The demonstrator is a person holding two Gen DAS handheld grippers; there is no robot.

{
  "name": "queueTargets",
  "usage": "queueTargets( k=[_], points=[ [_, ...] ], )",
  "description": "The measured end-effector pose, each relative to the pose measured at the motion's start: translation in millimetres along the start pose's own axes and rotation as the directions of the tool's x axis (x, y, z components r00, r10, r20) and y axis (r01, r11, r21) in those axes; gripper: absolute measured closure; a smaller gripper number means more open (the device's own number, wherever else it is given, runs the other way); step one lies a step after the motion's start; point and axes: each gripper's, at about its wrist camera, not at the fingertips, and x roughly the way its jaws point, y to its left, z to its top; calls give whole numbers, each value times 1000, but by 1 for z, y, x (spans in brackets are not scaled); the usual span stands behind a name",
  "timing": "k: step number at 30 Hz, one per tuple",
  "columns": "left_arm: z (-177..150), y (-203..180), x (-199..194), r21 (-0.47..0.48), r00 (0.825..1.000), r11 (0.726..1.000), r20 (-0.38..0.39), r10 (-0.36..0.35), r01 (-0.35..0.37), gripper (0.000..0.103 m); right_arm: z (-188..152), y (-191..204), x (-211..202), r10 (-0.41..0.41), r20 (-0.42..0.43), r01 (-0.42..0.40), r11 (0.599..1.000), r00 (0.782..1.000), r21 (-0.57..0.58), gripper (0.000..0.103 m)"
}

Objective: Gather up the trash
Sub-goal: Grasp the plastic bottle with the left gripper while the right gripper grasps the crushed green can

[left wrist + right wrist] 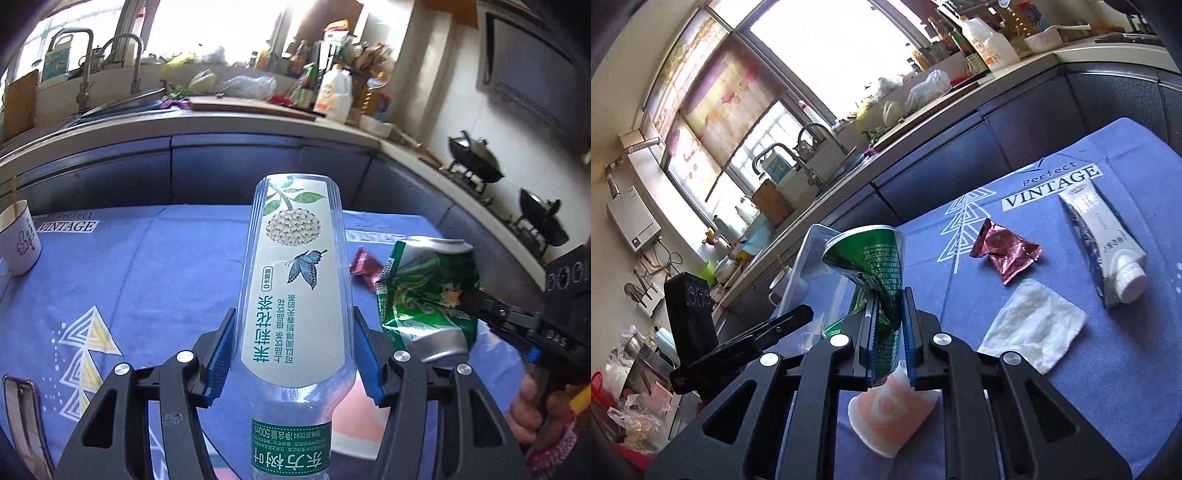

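Gripping an empty clear plastic bottle [295, 280] by its body, the left claw [295, 354] has its blue pads clamped against both sides, the bottle's green-banded neck pointing back toward the camera and its base held out above the blue-clothed surface [147, 266]. Just to its right, the right claw [890, 328] is pinched tight on a crushed green can [875, 266] — the dented metal squeezed between the two nearly closed pads and lifted clear of the cloth. A hand [532, 410] shows at the handle of the right-hand tool in the left wrist view. Spread on the surface are a crumpled red foil wrapper [1004, 251], a white tissue [1034, 325] lying flat near it, and a white tube with a screw cap [1104, 240] further to the right. A tipped pink-and-white paper cup [886, 413] lies directly below the right claw. At the far left edge of the cloth stands a white paper cup with a stick in it [18, 240] — and a phone [22, 417] lies near the front corner. Behind runs a kitchen counter [221, 122] with a sink, bottles and two woks [476, 158] on the stove.
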Motion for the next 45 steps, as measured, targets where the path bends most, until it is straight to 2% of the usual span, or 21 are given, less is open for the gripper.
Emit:
queueTargets(
  k=[2,5,8,9,13,17,22,30,35,45],
  points=[
    [-2,-10,-10,5,998,998,2,-55,55,44,-8,-3,-19,-12,20,11,1000,1000,21,91],
    [-8,-29,-16,7,987,988,-28,-157,157,44,-23,-19,-46,-49,35,46,997,998,64,91],
    [-18,-49,-10,-15,960,964,-90,-265,265,44,-40,-42,-72,-95,38,89,988,995,126,91],
    [-24,-58,-6,-27,945,953,-119,-304,303,44,-46,-50,-80,-108,37,102,984,993,148,91],
    [-43,-86,12,-41,910,932,-203,-362,361,44,-70,-78,-106,-149,30,138,964,988,228,91],
    [-56,-112,26,-24,889,925,-268,-371,379,44,-88,-103,-122,-165,21,151,941,986,301,91],
    [-70,-135,37,15,878,927,-327,-349,374,44,-101,-123,-130,-173,15,157,922,985,354,91],
    [-91,-149,47,70,882,941,-378,-283,332,44,-106,-133,-133,-173,16,155,918,985,365,91],
    [-98,-147,54,72,881,947,-396,-261,313,44,-110,-137,-137,-174,16,155,914,985,375,91],
    [-101,-143,58,70,880,948,-398,-260,311,43,-110,-130,-135,-181,5,167,921,983,353,90]
  ],
)
